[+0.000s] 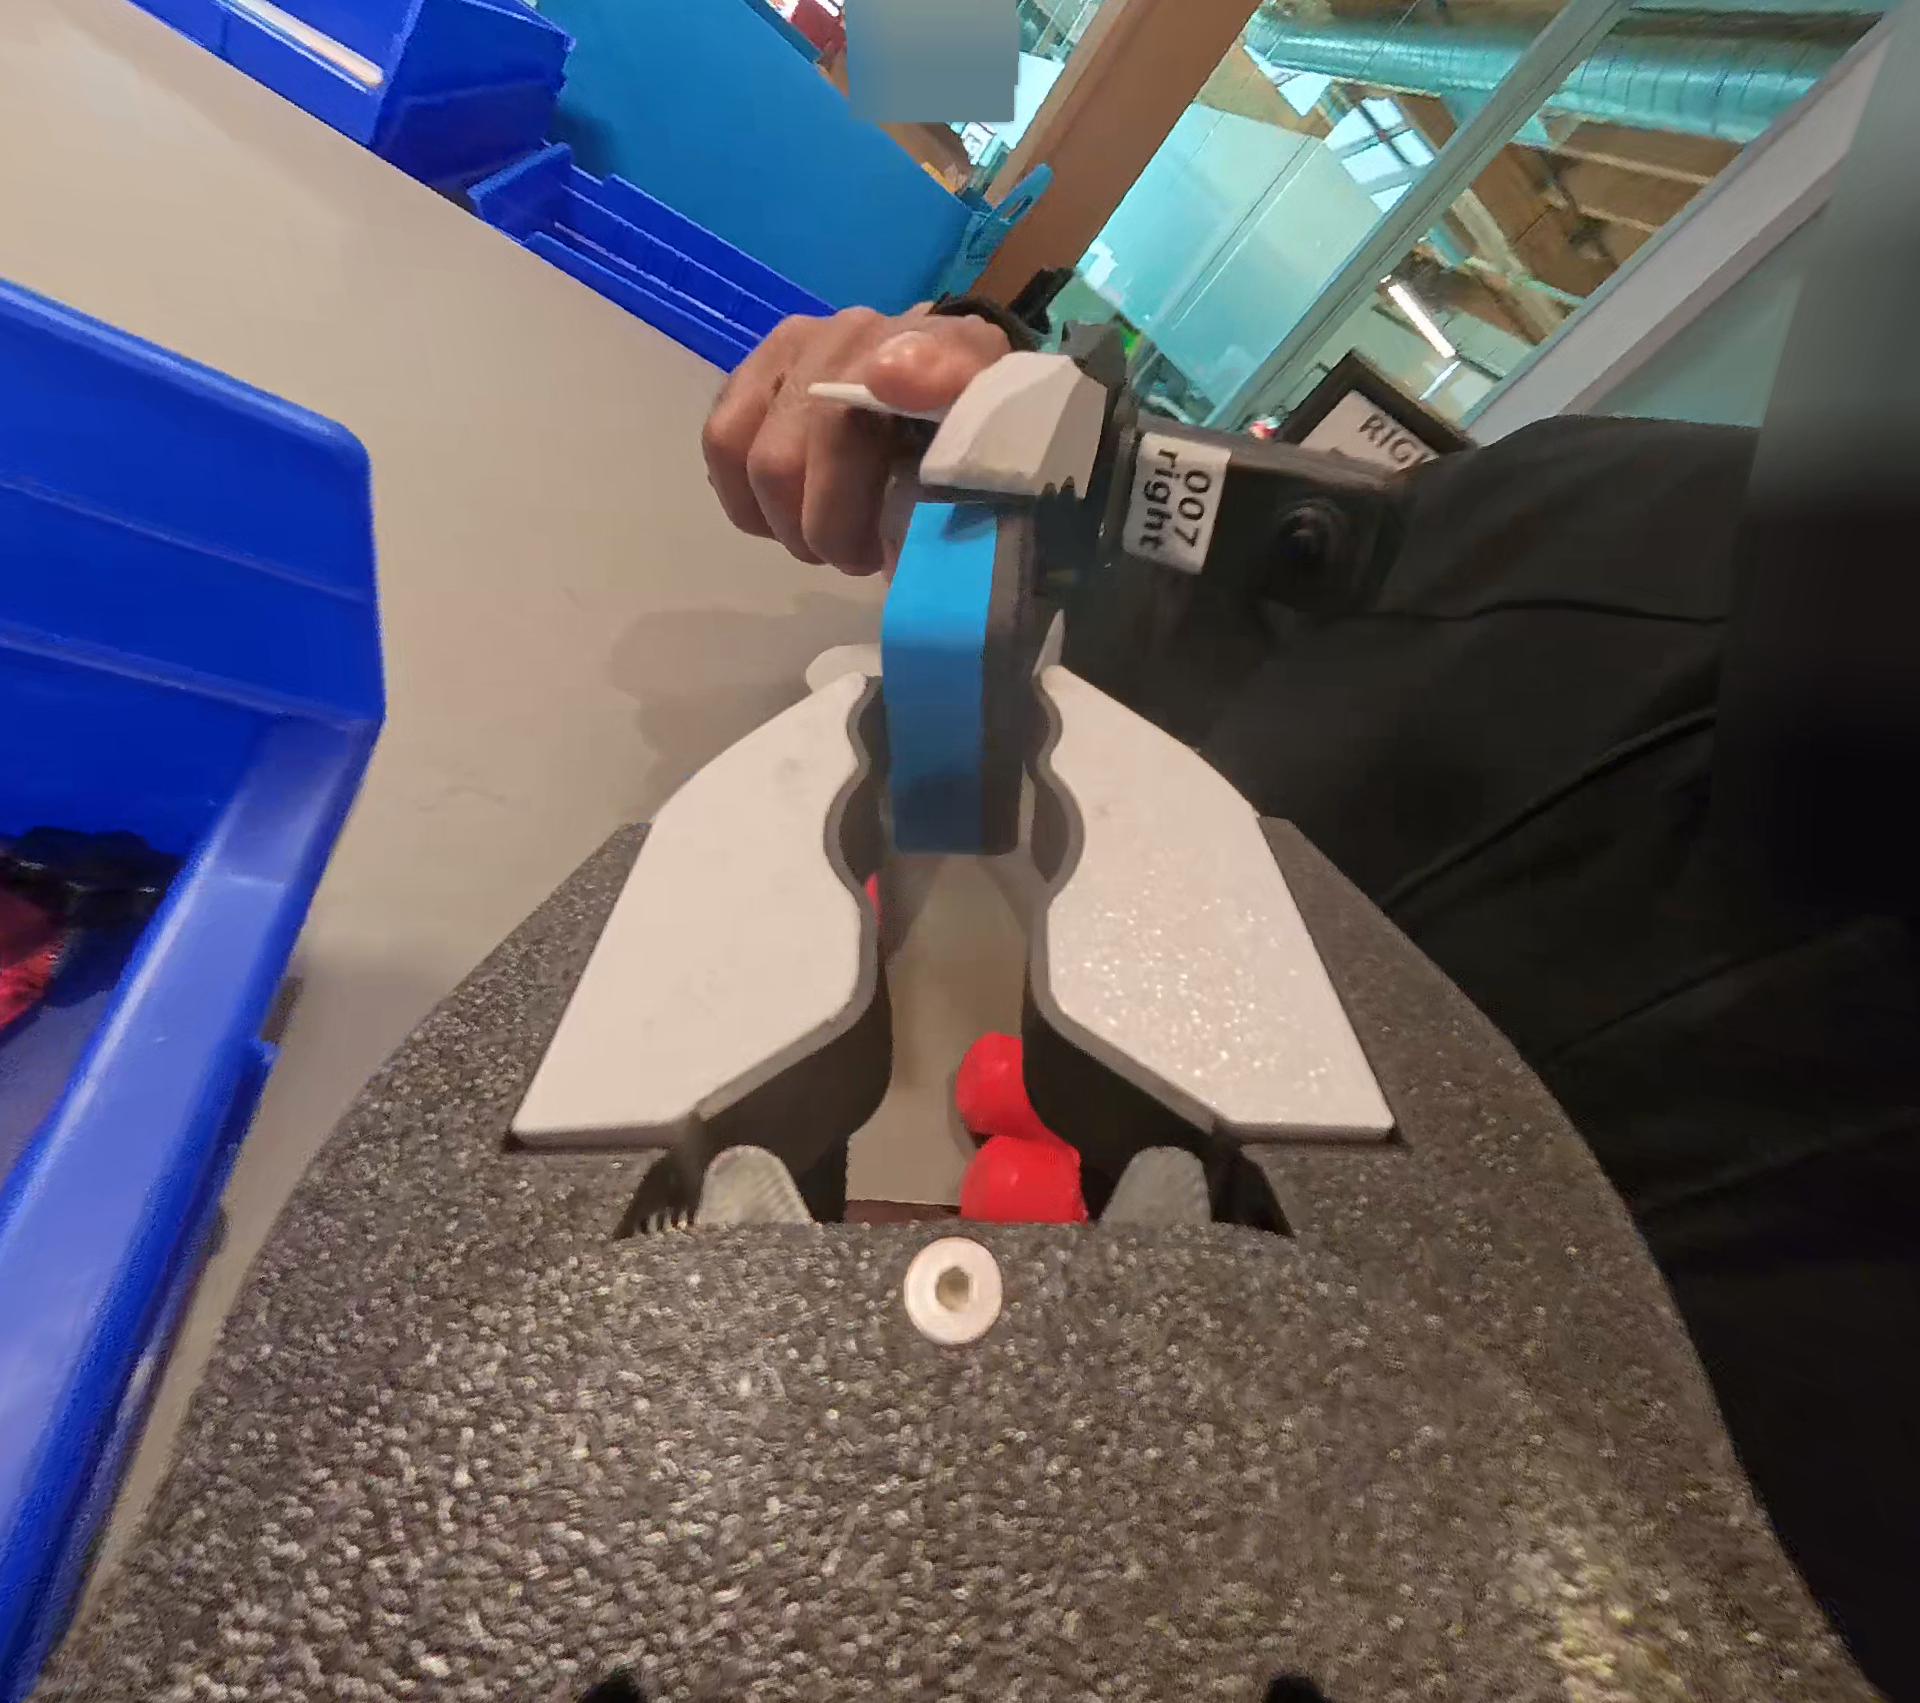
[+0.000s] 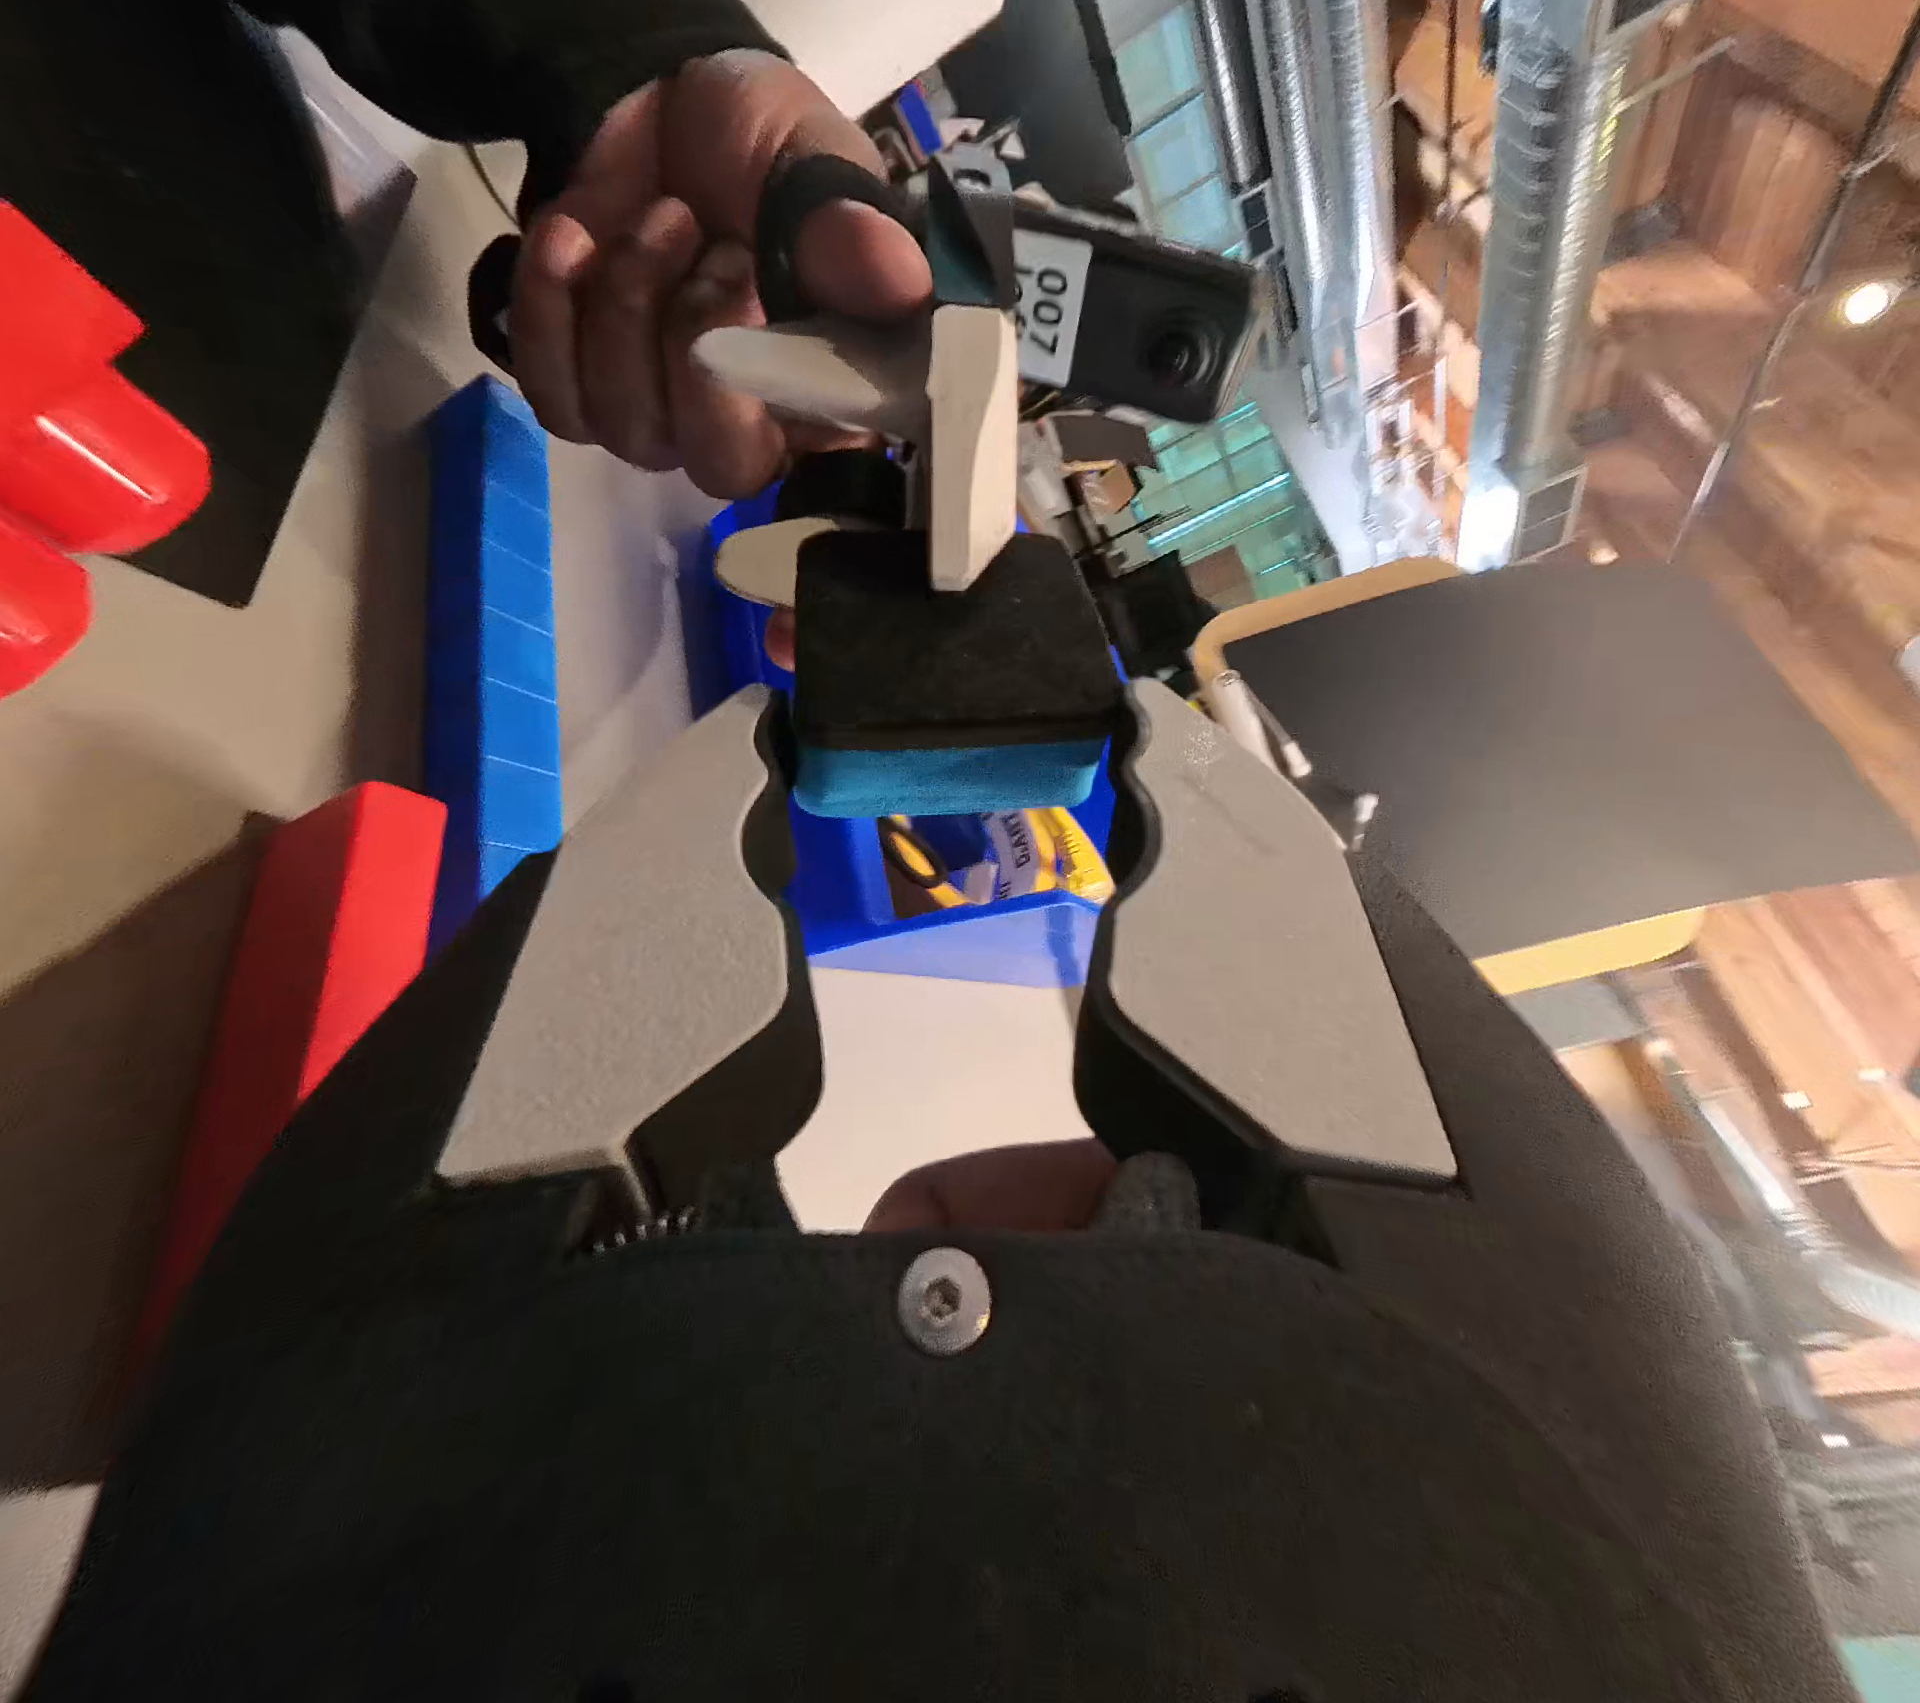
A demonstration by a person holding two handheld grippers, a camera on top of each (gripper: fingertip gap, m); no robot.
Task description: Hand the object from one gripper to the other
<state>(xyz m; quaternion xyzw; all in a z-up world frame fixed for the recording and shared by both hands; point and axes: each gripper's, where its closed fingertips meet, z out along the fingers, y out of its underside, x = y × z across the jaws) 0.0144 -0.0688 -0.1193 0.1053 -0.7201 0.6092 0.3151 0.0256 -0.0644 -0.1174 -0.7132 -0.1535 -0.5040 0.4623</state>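
Left gripper (image 1: 951,780) fingers closed on blue-and-black eraser (image 1: 940,697), right gripper (image 2: 945,749) also clamping the eraser's sides, blue bins (image 1: 187,614) at left on table (image 1: 499,448).

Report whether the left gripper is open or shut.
Shut: the left gripper pinches the eraser between its fingers, touching both faces.

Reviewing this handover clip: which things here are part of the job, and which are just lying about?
In the job:
eraser, blue with black felt
left gripper, fingers flanking it
right gripper, fingers gripping it

Lying about:
blue bins
red caps
red block
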